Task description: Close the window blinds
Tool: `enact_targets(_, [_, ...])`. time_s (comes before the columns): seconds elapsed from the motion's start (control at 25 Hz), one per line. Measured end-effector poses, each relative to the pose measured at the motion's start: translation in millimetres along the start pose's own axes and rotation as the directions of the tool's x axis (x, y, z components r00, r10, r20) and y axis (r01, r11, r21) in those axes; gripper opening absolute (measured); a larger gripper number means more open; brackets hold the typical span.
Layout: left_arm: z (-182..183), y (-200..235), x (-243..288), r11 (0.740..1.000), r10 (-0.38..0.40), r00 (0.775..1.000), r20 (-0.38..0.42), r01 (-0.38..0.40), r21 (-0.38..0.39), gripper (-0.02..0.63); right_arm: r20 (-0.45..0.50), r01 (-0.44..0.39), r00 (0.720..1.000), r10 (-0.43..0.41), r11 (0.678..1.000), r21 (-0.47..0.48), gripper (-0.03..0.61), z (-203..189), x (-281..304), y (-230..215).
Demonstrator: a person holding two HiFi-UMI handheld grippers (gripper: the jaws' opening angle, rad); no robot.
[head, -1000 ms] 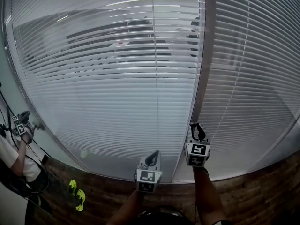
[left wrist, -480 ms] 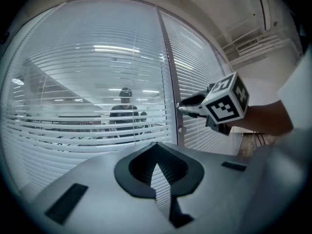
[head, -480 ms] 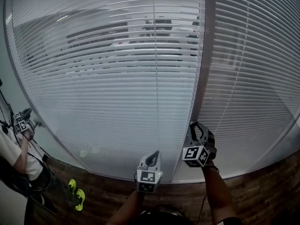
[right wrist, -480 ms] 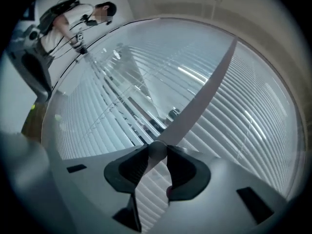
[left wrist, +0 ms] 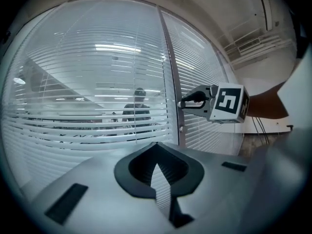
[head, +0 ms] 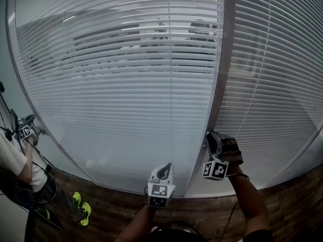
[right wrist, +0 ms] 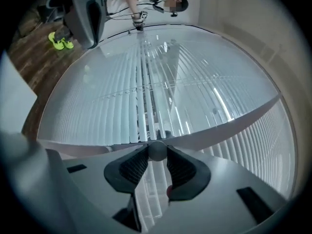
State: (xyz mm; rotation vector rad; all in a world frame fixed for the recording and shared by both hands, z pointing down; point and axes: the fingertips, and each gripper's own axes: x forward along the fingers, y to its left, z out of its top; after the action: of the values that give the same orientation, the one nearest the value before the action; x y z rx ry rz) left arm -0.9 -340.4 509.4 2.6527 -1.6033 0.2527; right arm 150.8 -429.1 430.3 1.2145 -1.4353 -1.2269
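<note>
Partway there: right gripper (head: pixel 212 137) on the tilt knob, slats not fully turned.
Its jaws pinch a small round grey knob (right wrist: pixel 157 150), which sits against the upright frame post (head: pixel 222 59) directly ahead of it. The window blinds (head: pixel 126 84) spread to the left of and above this gripper. Their lower slats look nearly flat and opaque, but the band higher up still has gaps through which a room and a figure (left wrist: pixel 139 106) show, so I judge the closing begun and more turning of the knob left to do. The left gripper (left wrist: pixel 156 155) hangs just to the left of and below the right one, jaws pressed together on nothing, short of the slats. No containers show in any view.
</note>
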Motion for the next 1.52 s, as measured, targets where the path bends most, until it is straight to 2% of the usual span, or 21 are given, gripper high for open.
enact_targets(0.16, [-0.2, -2.1, 2.0, 1.000, -0.005, 1.000, 0.010, 0.004, 0.005, -0.006, 0.014, -0.005, 1.000, 0.007, 0.991, -0.132, 0.126, -0.1, 0.5, 1.2])
enact_targets(0.24, [1.0, -3.4, 2.1, 1.000, -0.004, 1.000, 0.012, 0.004, 0.001, -0.006, 0.010, -0.001, 1.000, 0.003, 0.988, -0.151, 0.126, 0.0, 1.4, 1.5])
enact_targets(0.28, [0.4, -3.7, 2.3, 1.000, -0.004, 1.000, 0.010, 0.004, 0.002, -0.006, 0.007, -0.003, 1.000, 0.004, 0.992, -0.129, 0.126, -0.1, 1.5, 1.4])
enact_targets(0.32, [-0.8, -4.2, 2.4, 1.000, -0.006, 1.000, 0.007, 0.006, 0.002, -0.006, 0.007, -0.006, 1.000, 0.007, 0.997, -0.079, 0.126, -0.3, 1.0, 0.9])
enact_targets(0.4, [0.2, -6.0, 1.4, 1.000, -0.014, 1.000, 0.000, 0.014, -0.005, -0.006, 0.020, -0.016, 1.000, 0.014, 0.996, 0.092, 0.127, 0.7, -2.2, -2.0])
enact_targets(0.48, [2.5, -6.1, -0.5, 1.000, -0.016, 1.000, -0.003, 0.016, -0.010, -0.006, 0.050, -0.019, 0.999, 0.005, 0.960, 0.279, 0.137, 5.5, -7.1, -6.9])
enact_targets(0.6, [-0.9, -7.7, 1.6, 1.000, -0.011, 1.000, 0.000, 0.011, 0.002, -0.006, 0.076, -0.034, 0.997, -0.004, 0.873, 0.486, 0.153, 10.3, -11.2, -11.7])
enact_targets(0.68, [1.1, -14.4, 1.8, 1.000, -0.026, 1.000, -0.002, 0.026, -0.001, -0.006, 0.066, -0.038, 0.998, -0.003, 0.787, 0.616, 0.167, 6.2, -10.5, -13.5])
enact_targets(0.8, [-1.0, -14.1, 1.7, 1.000, -0.027, 1.000, 0.000, 0.027, 0.002, -0.006, 0.056, -0.026, 0.998, -0.031, 0.599, 0.800, 0.167, -0.7, -4.9, -15.0])
enact_targets(0.88, [-2.5, -13.9, 1.4, 1.000, -0.026, 1.000, -0.007, 0.026, 0.003, -0.006, 0.048, -0.018, 0.998, -0.051, 0.472, 0.881, 0.167, -5.1, -2.2, -13.5])
enact_targets(0.92, [-2.5, -16.5, 1.3, 0.999, -0.034, 0.999, -0.015, 0.034, -0.003, -0.006, 0.041, -0.017, 0.998, -0.049, 0.420, 0.907, 0.167, -8.0, -2.5, -12.7])
enact_targets(1.0, [-6.5, -18.6, 2.6, 0.999, -0.035, 0.999, -0.019, 0.035, -0.004, -0.006, 0.023, -0.011, 0.999, -0.030, 0.352, 0.936, 0.167, -15.1, -1.7, -9.3])
enact_targets(1.12, [-7.2, -12.9, 0.7, 1.000, -0.019, 1.000, -0.021, 0.019, -0.005, -0.006, 0.004, 0.000, 1.000, -0.016, 0.292, 0.956, 0.155, -17.7, 5.0, -4.8])
enact_targets(1.16, [-6.6, -10.9, 0.1, 1.000, -0.012, 1.000, -0.016, 0.012, -0.005, -0.006, 0.005, 0.000, 1.000, -0.017, 0.280, 0.960, 0.132, -17.3, 6.0, -4.6])
enact_targets(1.24, [-8.1, -8.5, 0.7, 1.000, -0.009, 1.000, -0.009, 0.009, 0.003, -0.006, 0.013, -0.007, 1.000, -0.020, 0.270, 0.963, 0.132, -16.4, 6.5, -5.0])
enact_targets(1.36, [-9.2, -9.3, 1.5, 1.000, -0.020, 1.000, -0.024, 0.020, 0.000, -0.006, 0.011, -0.003, 1.000, -0.028, 0.272, 0.962, 0.129, -16.1, 6.5, -5.3])
enact_targets(1.44, [-5.1, -9.7, 0.4, 1.000, -0.020, 0.999, -0.027, 0.019, -0.014, -0.006, 0.005, 0.005, 1.000, -0.031, 0.308, 0.951, 0.128, -16.5, 6.0, -6.1])
enact_targets(1.52, [-5.1, -7.1, 1.7, 1.000, -0.013, 1.000, -0.010, 0.013, -0.004, -0.006, 0.001, 0.010, 1.000, -0.028, 0.392, 0.920, 0.127, -14.9, 4.8, -7.6])
